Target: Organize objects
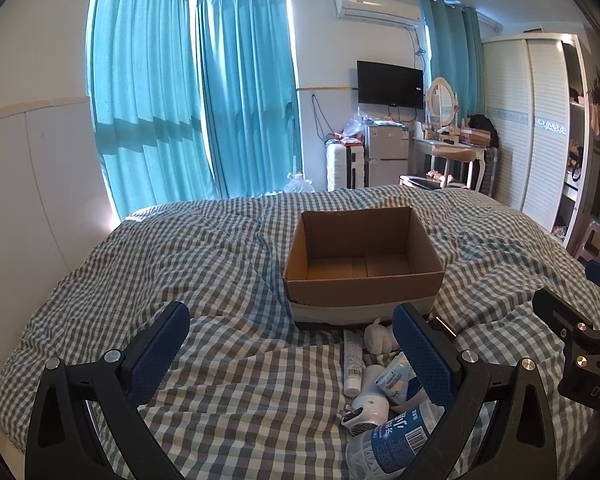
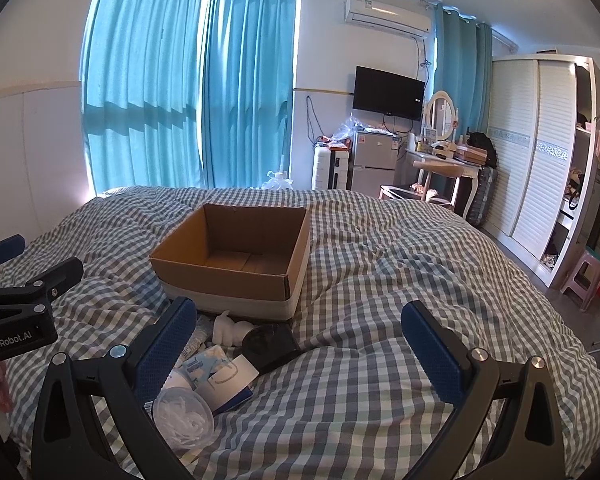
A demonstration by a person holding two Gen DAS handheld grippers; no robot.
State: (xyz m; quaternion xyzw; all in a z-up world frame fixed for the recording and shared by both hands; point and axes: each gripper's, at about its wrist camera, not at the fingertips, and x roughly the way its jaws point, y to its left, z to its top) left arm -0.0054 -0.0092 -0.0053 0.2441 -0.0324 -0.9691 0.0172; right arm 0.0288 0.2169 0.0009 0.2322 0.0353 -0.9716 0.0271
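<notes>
An empty open cardboard box (image 1: 364, 264) stands on the checked bed; it also shows in the right wrist view (image 2: 236, 256). In front of it lies a pile of small items: a white tube (image 1: 352, 360), a white figurine (image 1: 378, 336), a blue-and-white pouch (image 1: 394, 380), a white gadget (image 1: 370, 406) and a crushed water bottle (image 1: 392, 444). The right wrist view adds a black case (image 2: 272, 342), a white carton (image 2: 230, 384) and a clear lidded cup (image 2: 184, 420). My left gripper (image 1: 292, 344) is open and empty, left of the pile. My right gripper (image 2: 300, 340) is open and empty, right of the pile.
The bed's grey-and-white checked duvet (image 2: 380, 280) is rumpled. Teal curtains (image 1: 188, 100) hang behind. A small fridge (image 1: 386, 152), a dressing table (image 1: 452, 148), a white wardrobe (image 2: 540, 152) and a pink stool (image 2: 584, 276) stand beyond the bed.
</notes>
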